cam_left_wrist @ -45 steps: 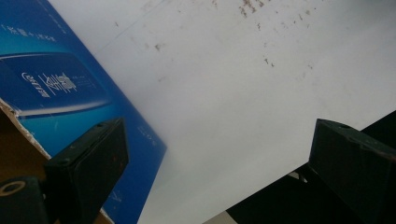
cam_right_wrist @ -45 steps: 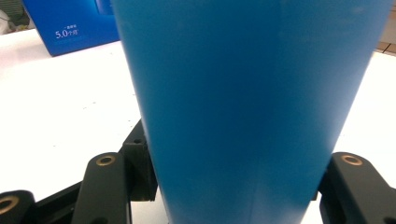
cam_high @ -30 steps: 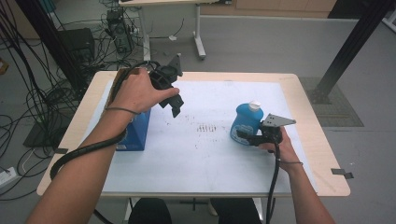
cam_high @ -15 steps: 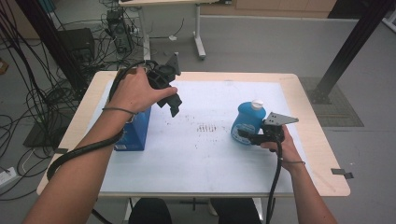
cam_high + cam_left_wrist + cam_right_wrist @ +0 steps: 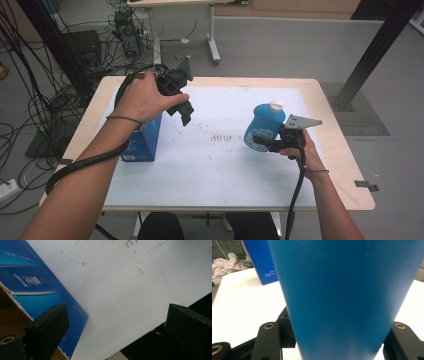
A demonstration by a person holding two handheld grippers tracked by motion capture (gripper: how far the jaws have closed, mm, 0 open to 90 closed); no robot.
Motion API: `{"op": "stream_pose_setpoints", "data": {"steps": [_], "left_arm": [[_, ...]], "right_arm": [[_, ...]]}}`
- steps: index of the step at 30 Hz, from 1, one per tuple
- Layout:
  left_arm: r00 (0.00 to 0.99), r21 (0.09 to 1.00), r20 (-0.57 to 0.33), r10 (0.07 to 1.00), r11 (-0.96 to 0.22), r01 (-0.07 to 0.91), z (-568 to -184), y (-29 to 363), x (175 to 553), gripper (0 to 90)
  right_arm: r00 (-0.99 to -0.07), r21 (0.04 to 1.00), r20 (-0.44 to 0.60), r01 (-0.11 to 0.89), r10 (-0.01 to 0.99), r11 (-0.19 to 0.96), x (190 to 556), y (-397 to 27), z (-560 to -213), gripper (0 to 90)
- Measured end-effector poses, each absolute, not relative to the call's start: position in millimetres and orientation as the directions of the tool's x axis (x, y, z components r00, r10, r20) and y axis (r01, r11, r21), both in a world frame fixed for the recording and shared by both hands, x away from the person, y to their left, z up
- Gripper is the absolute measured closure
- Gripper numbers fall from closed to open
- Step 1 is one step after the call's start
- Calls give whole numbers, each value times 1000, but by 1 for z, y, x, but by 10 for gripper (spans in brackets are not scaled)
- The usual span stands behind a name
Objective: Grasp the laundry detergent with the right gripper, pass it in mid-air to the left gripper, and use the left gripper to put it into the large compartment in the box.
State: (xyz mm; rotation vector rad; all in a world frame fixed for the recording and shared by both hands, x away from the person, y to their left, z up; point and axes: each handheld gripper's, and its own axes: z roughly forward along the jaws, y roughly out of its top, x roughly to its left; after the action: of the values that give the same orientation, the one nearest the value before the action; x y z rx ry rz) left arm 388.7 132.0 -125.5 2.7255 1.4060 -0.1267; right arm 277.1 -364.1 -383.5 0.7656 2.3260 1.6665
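A blue bottle [image 5: 265,127] with a white cap [image 5: 275,105] hangs tilted just above the white sheet [image 5: 210,170], right of centre. My right gripper [image 5: 262,142] is shut on its lower body from the near side. In the right gripper view the bottle [image 5: 342,290] fills the space between the jaws. My left gripper [image 5: 186,114] hovers over the far left of the sheet, beside an open blue carton [image 5: 145,140]. Its fingers [image 5: 47,327] stand wide apart and open, nothing between them, with the carton [image 5: 30,285] at their left.
The wooden table [image 5: 330,165] carries the white sheet, which has brown specks [image 5: 222,137] at its middle. Cables [image 5: 30,100] lie on the floor at the left. Another table's leg [image 5: 212,35] stands behind, and a black post [image 5: 370,55] at the far right.
My right gripper has risen a little with the blue bottle, which now leans more. The left gripper has barely moved.
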Motion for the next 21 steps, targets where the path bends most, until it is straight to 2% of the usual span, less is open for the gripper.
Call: {"op": "stream_pose_setpoints", "data": {"steps": [13, 21], "left_arm": [[622, 69, -114, 775, -619, 783, -107, 135, 375, 54], [685, 65, -121, 718, -683, 727, -101, 125, 366, 54]], "right_arm": [[-886, 926, 165, 291, 433, 242, 283, -357, -366, 413], [-909, 923, 184, 291, 374, 253, 291, -348, -358, 413]]}}
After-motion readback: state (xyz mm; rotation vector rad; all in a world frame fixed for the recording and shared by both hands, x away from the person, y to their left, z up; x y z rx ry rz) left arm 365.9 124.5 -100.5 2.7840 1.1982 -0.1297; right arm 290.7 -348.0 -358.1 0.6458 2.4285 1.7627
